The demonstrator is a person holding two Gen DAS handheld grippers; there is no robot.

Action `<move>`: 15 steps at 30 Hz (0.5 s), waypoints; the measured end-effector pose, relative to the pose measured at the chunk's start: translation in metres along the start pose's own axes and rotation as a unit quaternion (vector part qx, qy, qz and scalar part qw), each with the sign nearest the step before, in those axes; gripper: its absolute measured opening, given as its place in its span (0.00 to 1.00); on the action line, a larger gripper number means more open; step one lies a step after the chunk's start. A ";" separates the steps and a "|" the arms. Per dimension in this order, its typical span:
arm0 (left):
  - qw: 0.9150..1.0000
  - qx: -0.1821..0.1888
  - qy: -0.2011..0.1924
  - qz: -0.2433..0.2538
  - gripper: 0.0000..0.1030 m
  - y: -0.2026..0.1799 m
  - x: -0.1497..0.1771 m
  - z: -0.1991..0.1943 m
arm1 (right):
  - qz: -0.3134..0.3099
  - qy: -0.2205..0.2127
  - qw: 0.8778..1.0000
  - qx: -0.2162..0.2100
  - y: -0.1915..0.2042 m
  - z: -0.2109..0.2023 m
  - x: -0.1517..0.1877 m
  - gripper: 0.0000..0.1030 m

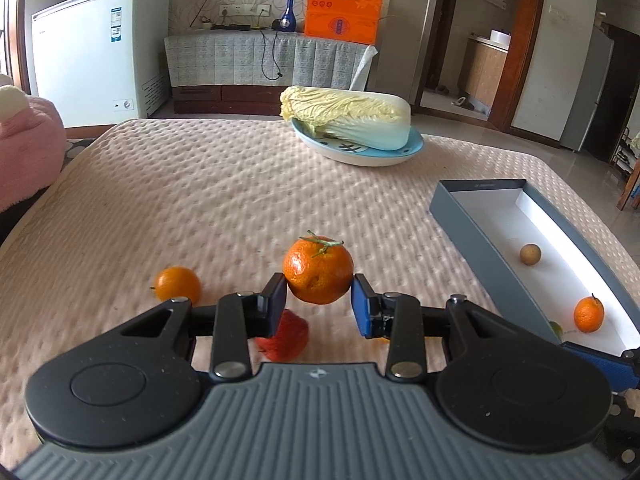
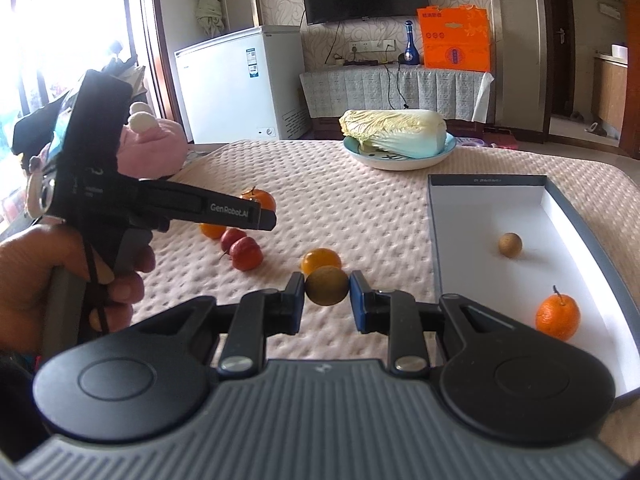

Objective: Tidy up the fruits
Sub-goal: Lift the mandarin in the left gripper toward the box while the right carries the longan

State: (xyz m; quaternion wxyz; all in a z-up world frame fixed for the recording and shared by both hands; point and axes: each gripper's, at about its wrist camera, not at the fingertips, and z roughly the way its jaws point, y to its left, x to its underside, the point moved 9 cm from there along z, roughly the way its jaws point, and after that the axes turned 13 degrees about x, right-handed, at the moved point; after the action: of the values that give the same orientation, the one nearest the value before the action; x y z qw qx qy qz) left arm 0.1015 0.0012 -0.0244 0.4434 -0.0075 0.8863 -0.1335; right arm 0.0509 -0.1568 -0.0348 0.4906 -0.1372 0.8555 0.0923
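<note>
My left gripper (image 1: pixel 319 298) is shut on a mandarin with a green stem (image 1: pixel 318 270), held above the table. Below it lie a small orange (image 1: pixel 178 284) and a red fruit (image 1: pixel 286 338). My right gripper (image 2: pixel 325 300) is shut on a brown longan (image 2: pixel 327 285), left of the grey box (image 2: pixel 486 180). The box (image 1: pixel 456 204) holds a longan (image 2: pixel 510 245) and a mandarin (image 2: pixel 558 317). On the table lie two red fruits (image 2: pixel 246 254), an orange (image 2: pixel 321 260) and another orange (image 2: pixel 212 231). The left gripper also shows in the right wrist view (image 2: pixel 268 214).
A blue plate (image 1: pixel 414 148) with a napa cabbage (image 1: pixel 348 116) stands at the table's far side. A pink plush toy (image 2: pixel 158 144) sits at the left edge. A white freezer (image 1: pixel 92 52) and a cloth-covered cabinet (image 1: pixel 264 60) stand beyond the table.
</note>
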 end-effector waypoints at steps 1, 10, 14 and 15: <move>1.000 0.002 0.000 0.001 0.39 -0.002 0.000 0.001 | 0.001 -0.001 1.000 0.001 -0.002 -0.001 0.000 0.27; 1.000 0.020 0.000 0.009 0.39 -0.024 -0.004 0.011 | 0.016 -0.004 1.000 0.020 -0.023 -0.005 0.000 0.27; 0.999 0.028 0.002 0.016 0.39 -0.035 -0.005 0.018 | 0.021 -0.004 0.999 0.027 -0.032 -0.006 0.001 0.27; 0.999 0.029 0.002 0.018 0.39 -0.038 -0.006 0.019 | 0.022 -0.004 0.999 0.029 -0.035 -0.007 0.001 0.27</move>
State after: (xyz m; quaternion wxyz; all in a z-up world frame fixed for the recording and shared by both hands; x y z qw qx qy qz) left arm 0.1158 -0.0392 -0.0216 0.4441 0.0218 0.8828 -0.1513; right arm 0.0563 -0.1918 -0.0334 0.4961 -0.1037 0.8585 0.0785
